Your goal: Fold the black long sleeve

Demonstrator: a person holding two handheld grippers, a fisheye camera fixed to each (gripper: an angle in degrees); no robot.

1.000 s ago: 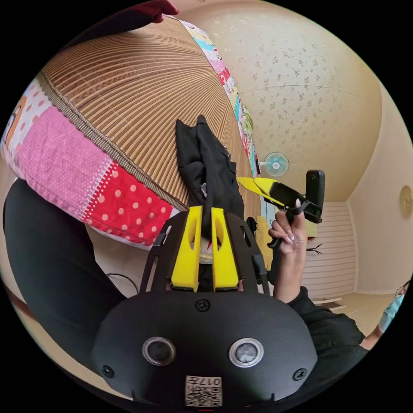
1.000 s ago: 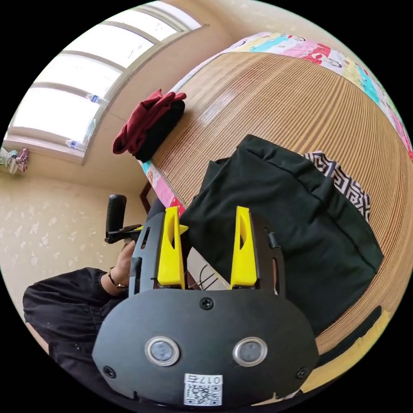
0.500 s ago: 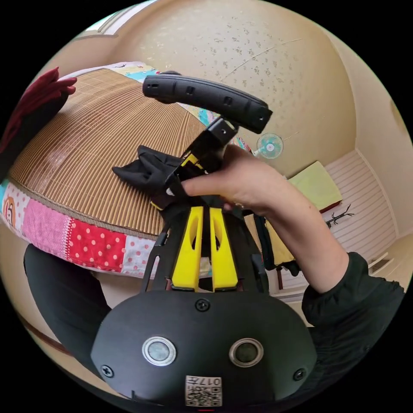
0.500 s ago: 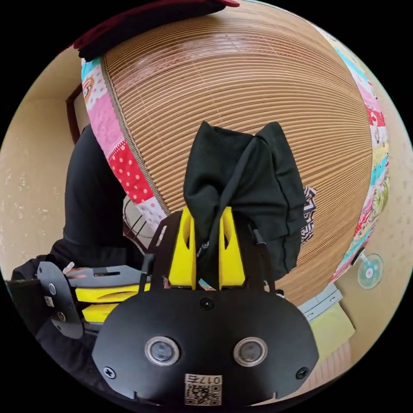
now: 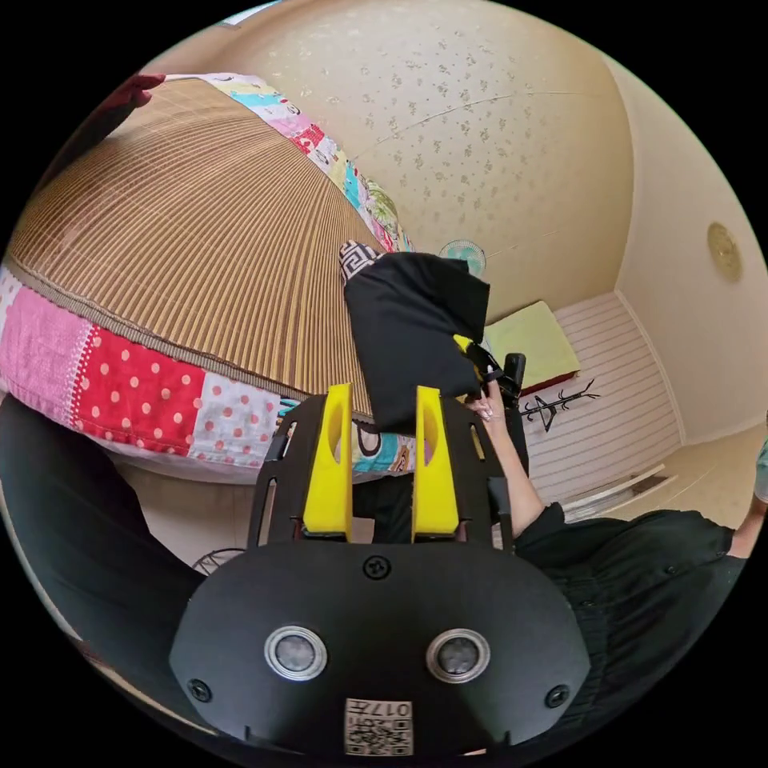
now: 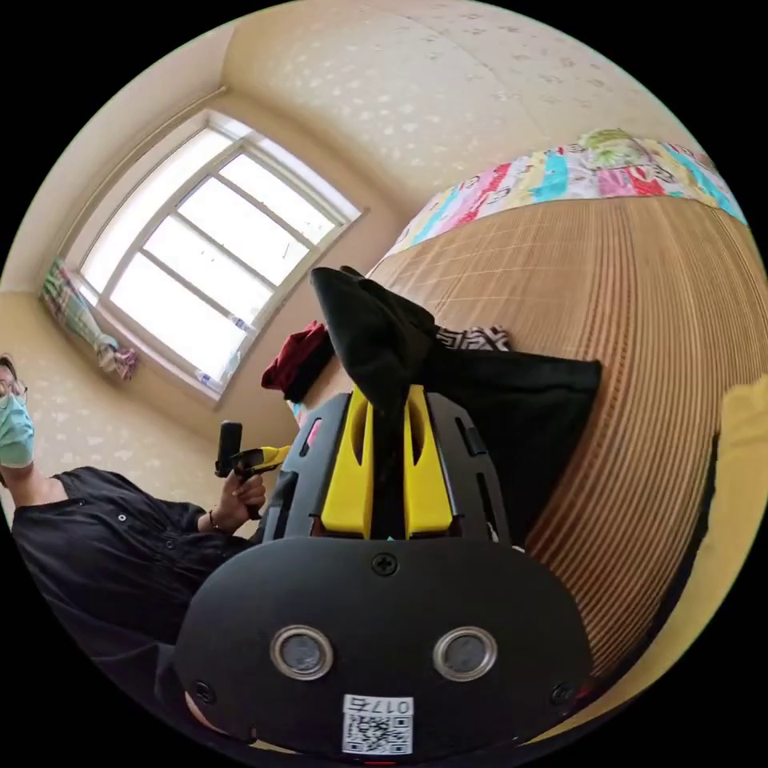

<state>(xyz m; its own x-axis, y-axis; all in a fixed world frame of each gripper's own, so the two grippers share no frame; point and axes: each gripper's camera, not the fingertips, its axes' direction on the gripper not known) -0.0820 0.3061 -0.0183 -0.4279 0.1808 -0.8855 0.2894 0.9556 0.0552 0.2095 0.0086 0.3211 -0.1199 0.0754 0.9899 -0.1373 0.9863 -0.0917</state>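
The black long sleeve (image 5: 404, 336) lies folded on the bamboo mat (image 5: 184, 224) near the bed's edge. In the right gripper view the same garment (image 6: 520, 408) spreads on the mat, and a bunched corner of it rises between the jaws of my right gripper (image 6: 390, 398), which is shut on it. From the left gripper view, the right gripper (image 5: 472, 352) sits at the garment's far side in a hand. My left gripper (image 5: 382, 396) is open just short of the garment's near edge, jaws apart and holding nothing. The left gripper (image 6: 264, 458) hangs off the bed.
A black-and-white patterned cloth (image 6: 472, 338) peeks from under the garment. A dark red and black pile (image 6: 296, 364) sits at the mat's far corner. A patchwork quilt (image 5: 136, 392) edges the bed. The person (image 6: 96, 536) stands beside it, under a window (image 6: 200, 264).
My left gripper let go of the black fabric and opened, drawing back off the bed edge. My right gripper closed on the garment and now holds a corner raised.
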